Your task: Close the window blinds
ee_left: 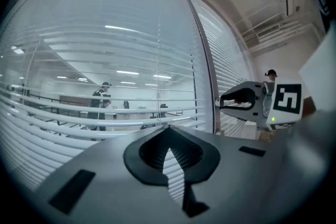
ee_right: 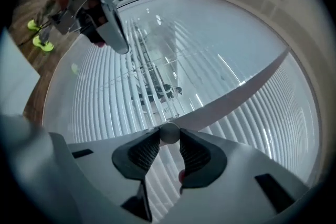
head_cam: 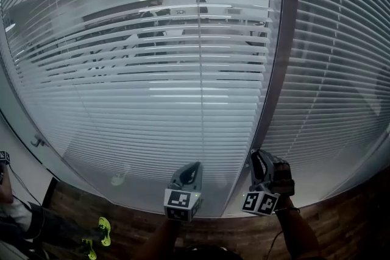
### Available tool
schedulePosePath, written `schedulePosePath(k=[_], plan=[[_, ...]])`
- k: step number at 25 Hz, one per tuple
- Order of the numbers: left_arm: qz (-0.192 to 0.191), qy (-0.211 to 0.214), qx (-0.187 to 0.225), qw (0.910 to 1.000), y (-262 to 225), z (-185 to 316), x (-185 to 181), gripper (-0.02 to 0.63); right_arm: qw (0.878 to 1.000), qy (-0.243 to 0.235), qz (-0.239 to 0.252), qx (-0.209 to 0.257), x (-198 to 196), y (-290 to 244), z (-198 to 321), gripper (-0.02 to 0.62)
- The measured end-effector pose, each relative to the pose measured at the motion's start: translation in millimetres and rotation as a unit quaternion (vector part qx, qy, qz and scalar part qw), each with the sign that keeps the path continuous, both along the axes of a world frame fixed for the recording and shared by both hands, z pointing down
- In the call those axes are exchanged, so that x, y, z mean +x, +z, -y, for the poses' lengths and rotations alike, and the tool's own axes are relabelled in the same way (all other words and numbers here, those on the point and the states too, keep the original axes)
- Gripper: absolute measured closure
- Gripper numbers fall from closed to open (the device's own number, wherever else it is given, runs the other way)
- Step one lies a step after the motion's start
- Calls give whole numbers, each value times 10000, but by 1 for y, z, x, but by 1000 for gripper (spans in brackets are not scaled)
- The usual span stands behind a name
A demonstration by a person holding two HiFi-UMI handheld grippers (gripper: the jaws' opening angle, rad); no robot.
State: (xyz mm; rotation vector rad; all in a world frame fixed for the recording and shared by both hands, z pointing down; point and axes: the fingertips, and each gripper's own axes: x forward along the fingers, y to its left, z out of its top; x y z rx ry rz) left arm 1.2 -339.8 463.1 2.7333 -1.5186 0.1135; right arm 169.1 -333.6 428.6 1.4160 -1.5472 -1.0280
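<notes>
- Right gripper view: right claw (ee_right: pixel 169 137) clamps the round tilt wand (ee_right: pixel 169 132) before the blinds (ee_right: pixel 226 55).
- Wand likely light, stiff, slick; grip its end.
- Left claw (ee_left: pixel 168 131) closed, empty.

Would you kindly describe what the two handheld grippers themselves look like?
Both the left gripper and the right gripper have light grey moulded bodies with dark, ribbed jaw pads. Each carries a white cube printed with black square markers.
</notes>
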Motion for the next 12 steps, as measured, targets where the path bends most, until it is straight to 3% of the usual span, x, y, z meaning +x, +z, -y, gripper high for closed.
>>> schedulePosePath(k=[6,12], plan=[[26,-1,-126,9999,6,-3,0,606,9940,194,-1073,-29,-1,6,-1,469],[-13,45,-35,10000,5,-4,6,606,9894,184,-1439,72,-1,8,0,468]])
